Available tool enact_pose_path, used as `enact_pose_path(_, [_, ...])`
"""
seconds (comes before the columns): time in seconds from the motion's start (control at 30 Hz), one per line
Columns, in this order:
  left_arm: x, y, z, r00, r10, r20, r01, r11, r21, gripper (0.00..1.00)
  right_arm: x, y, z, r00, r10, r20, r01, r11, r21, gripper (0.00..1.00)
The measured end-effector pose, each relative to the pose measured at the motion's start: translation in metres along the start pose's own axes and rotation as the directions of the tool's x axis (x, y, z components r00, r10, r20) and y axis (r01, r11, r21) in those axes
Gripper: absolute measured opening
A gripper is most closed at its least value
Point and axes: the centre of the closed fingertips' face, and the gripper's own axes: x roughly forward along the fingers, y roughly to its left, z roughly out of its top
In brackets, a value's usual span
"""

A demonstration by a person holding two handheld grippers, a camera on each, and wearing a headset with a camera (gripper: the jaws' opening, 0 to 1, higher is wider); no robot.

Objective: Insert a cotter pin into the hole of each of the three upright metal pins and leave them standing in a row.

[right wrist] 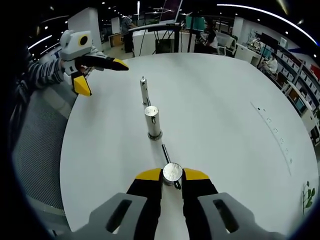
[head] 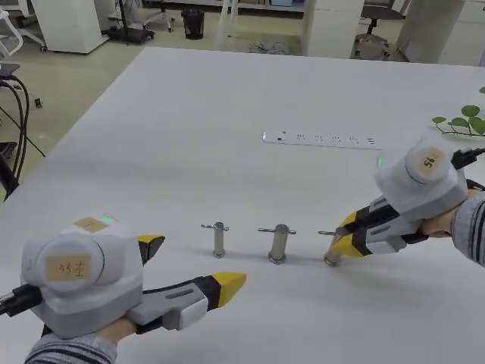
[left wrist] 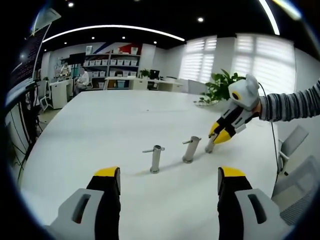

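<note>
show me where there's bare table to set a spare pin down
Widest free patch: between the middle pin and the power strip. Also bare: the table left of the left pin. Crowded: around the right pin, clamped in the right gripper, and in front of the row, where the open left gripper hovers.

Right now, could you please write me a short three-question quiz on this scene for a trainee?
1. True or false: the left gripper, with black, yellow-tipped jaws, is shut on a pin.
2. How many upright silver metal pins stand in the row on the white table? A: two. B: three. C: four.
3. Fill in: the right gripper grips the ___ pin of the row, as the head view shows it.
Key: 1 false, its jaws stand open and hold nothing. 2 B. 3 rightmost: its jaws close on the rightmost pin.
</note>
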Motion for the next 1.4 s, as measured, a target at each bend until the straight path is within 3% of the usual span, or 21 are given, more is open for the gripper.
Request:
enact_pose_path(0.23, [0.001,0.000,0.000,0.9999,-0.002,-0.014,0.002,1.000,0.020,0.83,-0.008,-0.002,0.003,0.9982,-0.058,0.019,0.058,0.998,-0.002,0.23])
enact_pose_path(0.3, [0.001,0.001,0.000,0.9999,0.001,-0.015,-0.001,1.000,0.024,0.85,-0.013,-0.001,0.007,0.9944,-0.090,0.056,0.088,0.996,0.032,0.26])
enact_pose_path(0.4, [0.000,0.002,0.004,1.0000,0.002,-0.003,-0.002,1.000,0.009,0.87,-0.020,0.003,0.014,0.9865,-0.124,0.107,0.110,0.986,0.122,0.32])
enact_pose_path(0.53, [-0.001,0.004,0.007,0.9999,0.013,-0.003,-0.013,1.000,0.012,0.90,-0.033,0.010,0.028,0.9620,-0.189,0.197,0.138,0.960,0.245,0.40])
enact_pose_path(0.7, [-0.003,0.007,0.010,0.9997,0.023,-0.010,-0.023,0.999,0.027,0.96,-0.048,0.026,0.036,0.9453,-0.229,0.233,0.169,0.954,0.249,0.51])
enact_pose_path(0.77, [-0.005,0.007,0.012,0.9995,0.026,-0.015,-0.025,0.999,0.033,0.99,-0.052,0.029,0.036,0.9342,-0.257,0.247,0.179,0.937,0.301,0.54])
enact_pose_path(0.8, [-0.006,0.007,0.013,0.9995,0.027,-0.014,-0.026,0.999,0.037,0.99,-0.055,0.028,0.037,0.9215,-0.286,0.263,0.187,0.921,0.342,0.57])
enact_pose_path(0.9, [-0.010,0.006,0.015,0.9997,0.019,-0.013,-0.019,0.999,0.048,0.99,-0.060,0.033,0.034,0.9077,-0.327,0.263,0.205,0.892,0.402,0.66])
enact_pose_path(0.93, [-0.011,0.006,0.016,0.9998,0.016,-0.014,-0.015,0.999,0.050,0.99,-0.062,0.034,0.034,0.9041,-0.334,0.266,0.209,0.889,0.407,0.68])
enact_pose_path(0.97, [-0.011,0.005,0.017,0.9998,0.013,-0.013,-0.012,0.998,0.055,0.99,-0.064,0.035,0.033,0.8973,-0.350,0.268,0.215,0.878,0.427,0.68])
enact_pose_path(1.03, [-0.014,0.004,0.019,0.9999,0.012,-0.011,-0.012,0.998,0.057,0.99,-0.066,0.039,0.031,0.8939,-0.370,0.253,0.215,0.849,0.482,0.67])
enact_pose_path(1.07, [-0.016,0.003,0.020,0.9999,0.013,-0.007,-0.012,0.998,0.057,0.99,-0.070,0.041,0.033,0.8831,-0.386,0.268,0.220,0.843,0.491,0.68])
enact_pose_path(1.1, [-0.017,0.003,0.021,0.9999,0.012,-0.005,-0.012,0.998,0.057,0.99,-0.072,0.041,0.034,0.8716,-0.405,0.276,0.222,0.828,0.516,0.69])
enact_pose_path(1.17, [-0.021,0.001,0.023,0.9999,0.010,-0.003,-0.010,0.998,0.059,0.99,-0.076,0.046,0.035,0.8622,-0.423,0.278,0.212,0.801,0.560,0.70])
enact_pose_path(1.2, [-0.023,0.001,0.024,0.9999,0.010,-0.005,-0.009,0.998,0.062,0.99,-0.078,0.048,0.037,0.8524,-0.435,0.290,0.205,0.788,0.581,0.70])
enact_pose_path(1.23, [-0.024,0.001,0.024,0.9999,0.011,-0.006,-0.010,0.998,0.063,0.99,-0.079,0.050,0.037,0.8497,-0.440,0.290,0.198,0.777,0.598,0.69])
enact_pose_path(1.3, [-0.027,0.000,0.025,0.9999,0.010,-0.010,-0.009,0.998,0.064,0.99,-0.080,0.055,0.037,0.8527,-0.436,0.288,0.167,0.750,0.640,0.69])
enact_pose_path(1.37, [-0.031,-0.003,0.024,0.9998,0.005,-0.019,-0.004,0.998,0.067,0.98,-0.084,0.058,0.039,0.8412,-0.451,0.298,0.175,0.749,0.639,0.70])
enact_pose_path(1.4, [-0.033,-0.004,0.023,0.9998,0.005,-0.022,-0.003,0.998,0.068,0.98,-0.085,0.060,0.040,0.8418,-0.450,0.298,0.175,0.750,0.638,0.71])
